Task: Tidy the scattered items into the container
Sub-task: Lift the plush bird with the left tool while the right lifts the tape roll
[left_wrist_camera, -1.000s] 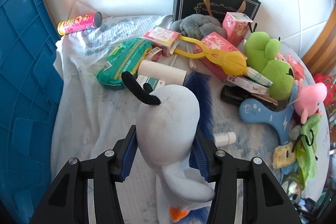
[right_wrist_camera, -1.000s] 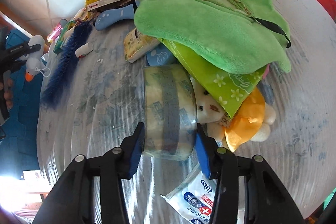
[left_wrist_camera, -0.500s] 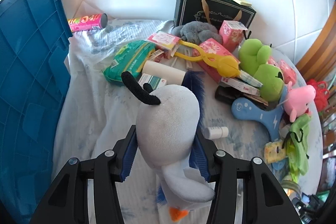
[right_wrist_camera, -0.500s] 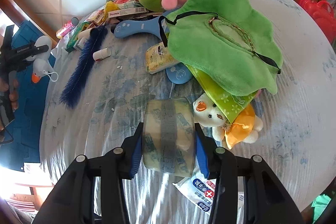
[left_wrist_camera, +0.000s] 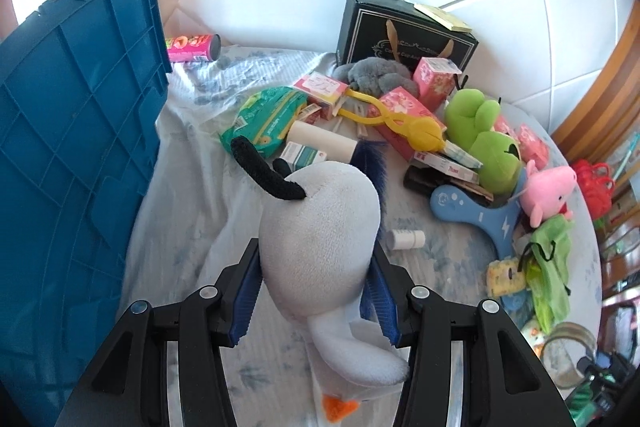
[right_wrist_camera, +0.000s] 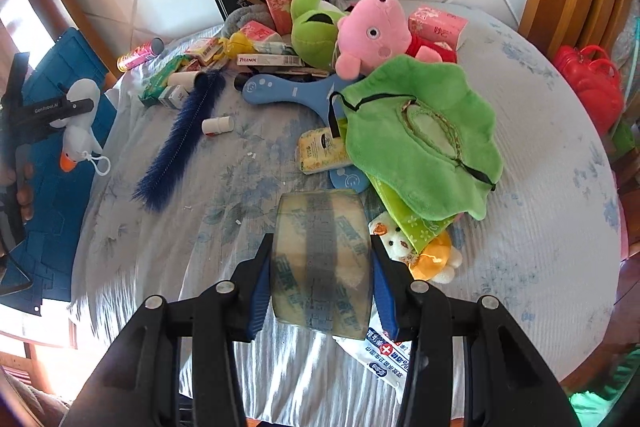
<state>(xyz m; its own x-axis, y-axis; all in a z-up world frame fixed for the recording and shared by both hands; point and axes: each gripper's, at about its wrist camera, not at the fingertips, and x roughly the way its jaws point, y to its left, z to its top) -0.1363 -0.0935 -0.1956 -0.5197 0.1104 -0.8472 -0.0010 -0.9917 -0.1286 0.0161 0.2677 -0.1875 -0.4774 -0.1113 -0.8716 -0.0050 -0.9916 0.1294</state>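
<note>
My left gripper (left_wrist_camera: 316, 291) is shut on a white plush goose (left_wrist_camera: 320, 235) with a black tail and orange beak, held in the air above the cloth. The right wrist view shows the same goose (right_wrist_camera: 80, 119) at the left, over the blue container (right_wrist_camera: 60, 163). That blue plastic container (left_wrist_camera: 68, 155) stands at the left edge of the table. My right gripper (right_wrist_camera: 320, 283) is shut on a roll of clear packing tape (right_wrist_camera: 320, 259), lifted above the tablecloth. Scattered items cover the far and right side of the table.
On the flowered cloth lie a blue feather brush (right_wrist_camera: 180, 135), a small white bottle (right_wrist_camera: 218, 126), a blue boomerang toy (right_wrist_camera: 292, 91), a green plush cloth (right_wrist_camera: 420, 139), a pink pig plush (right_wrist_camera: 372, 35), a green frog plush (left_wrist_camera: 480, 139), a black gift box (left_wrist_camera: 400, 31) and a mask packet (right_wrist_camera: 384, 355).
Both grippers rose with their loads. The tape roll came up off the cloth, away from the small bear. The goose moved left toward the blue container, which now fills more of the left view.
</note>
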